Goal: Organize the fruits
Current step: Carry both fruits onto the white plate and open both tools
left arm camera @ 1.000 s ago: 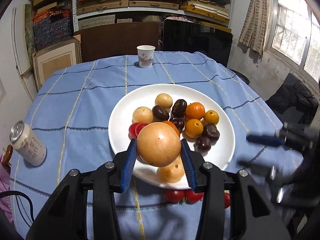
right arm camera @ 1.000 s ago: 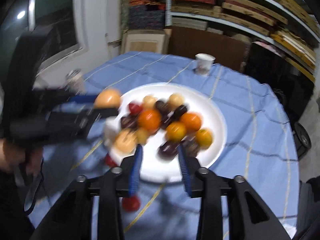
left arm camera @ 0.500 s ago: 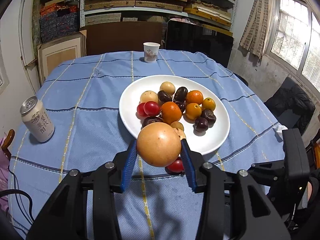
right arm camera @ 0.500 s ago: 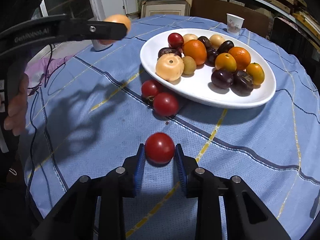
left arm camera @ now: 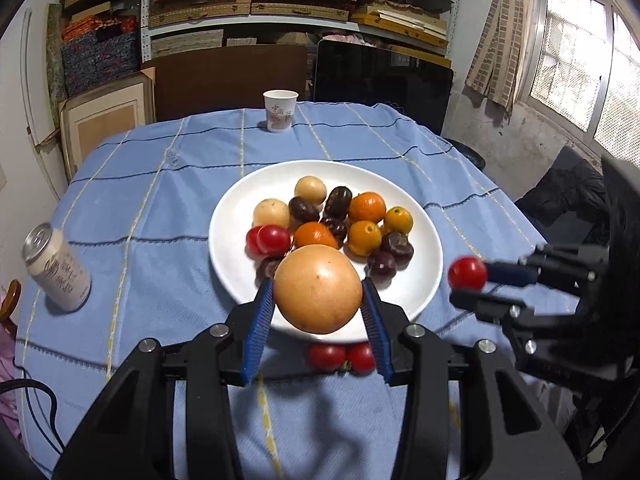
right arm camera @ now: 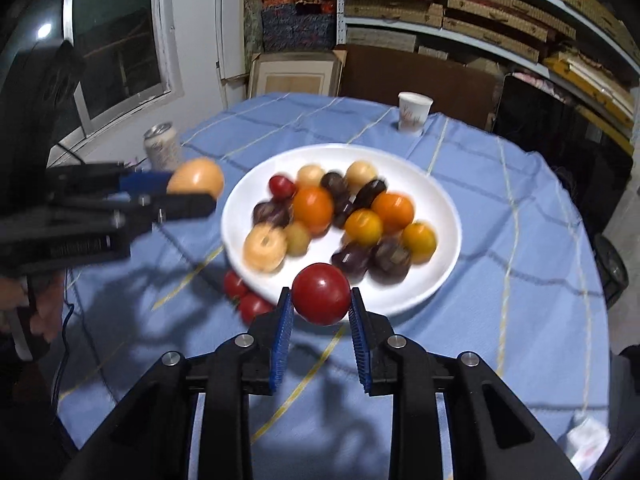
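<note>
My left gripper (left arm camera: pixel 318 312) is shut on a large tan round fruit (left arm camera: pixel 318 288) and holds it above the near rim of the white plate (left arm camera: pixel 416 292); it also shows in the right wrist view (right arm camera: pixel 196 178). My right gripper (right arm camera: pixel 321 314) is shut on a red tomato (right arm camera: pixel 321 294), lifted over the plate's near edge (right arm camera: pixel 440 280); the tomato also shows in the left wrist view (left arm camera: pixel 467 273). The plate holds oranges, dark plums, pale fruits and red tomatoes. Two red tomatoes (left arm camera: pixel 340 356) lie on the cloth by the plate.
A paper cup (left arm camera: pixel 280 110) stands at the far table edge. A drink can (left arm camera: pixel 56 268) stands at the left. The round table has a blue checked cloth (left arm camera: pixel 160 200). Shelves, boxes and a dark screen stand behind it.
My right gripper has closed on the red tomato and lifted it from the cloth toward the plate. My left gripper, still holding the tan fruit, has moved closer over the plate's near rim.
</note>
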### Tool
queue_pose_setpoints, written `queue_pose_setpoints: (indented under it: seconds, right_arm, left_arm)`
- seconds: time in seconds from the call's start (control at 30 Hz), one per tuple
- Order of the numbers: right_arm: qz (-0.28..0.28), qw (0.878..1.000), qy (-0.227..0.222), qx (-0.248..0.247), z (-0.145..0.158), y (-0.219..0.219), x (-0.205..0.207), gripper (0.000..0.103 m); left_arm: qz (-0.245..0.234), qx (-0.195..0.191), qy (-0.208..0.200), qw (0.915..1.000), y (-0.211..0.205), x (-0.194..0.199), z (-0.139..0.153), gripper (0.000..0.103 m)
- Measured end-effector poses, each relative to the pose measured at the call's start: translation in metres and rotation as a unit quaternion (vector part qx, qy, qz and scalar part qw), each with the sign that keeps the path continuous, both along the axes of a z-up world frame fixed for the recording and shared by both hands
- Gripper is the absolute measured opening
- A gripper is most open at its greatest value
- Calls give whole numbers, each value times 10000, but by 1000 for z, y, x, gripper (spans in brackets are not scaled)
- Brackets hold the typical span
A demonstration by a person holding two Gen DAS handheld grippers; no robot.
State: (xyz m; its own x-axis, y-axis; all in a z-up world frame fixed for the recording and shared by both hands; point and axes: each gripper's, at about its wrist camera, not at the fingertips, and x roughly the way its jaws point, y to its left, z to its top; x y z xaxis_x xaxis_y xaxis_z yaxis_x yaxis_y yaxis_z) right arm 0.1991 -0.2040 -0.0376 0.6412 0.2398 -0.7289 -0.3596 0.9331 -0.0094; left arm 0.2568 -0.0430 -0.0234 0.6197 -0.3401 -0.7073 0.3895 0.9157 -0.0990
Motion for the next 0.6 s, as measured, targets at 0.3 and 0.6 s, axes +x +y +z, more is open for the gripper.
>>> queue_pose_setpoints:
  seconds: [0.3,0.6]
  right_arm:
    - [-12,9986,-95,-512,-2,4,78,47]
    - [-109,9999,-16,-73,5,-12,31,47]
  left_arm:
    - [77,171,302,9994,-20,58,-18,67]
    - [317,-123,91,9994,18,19,-1,89]
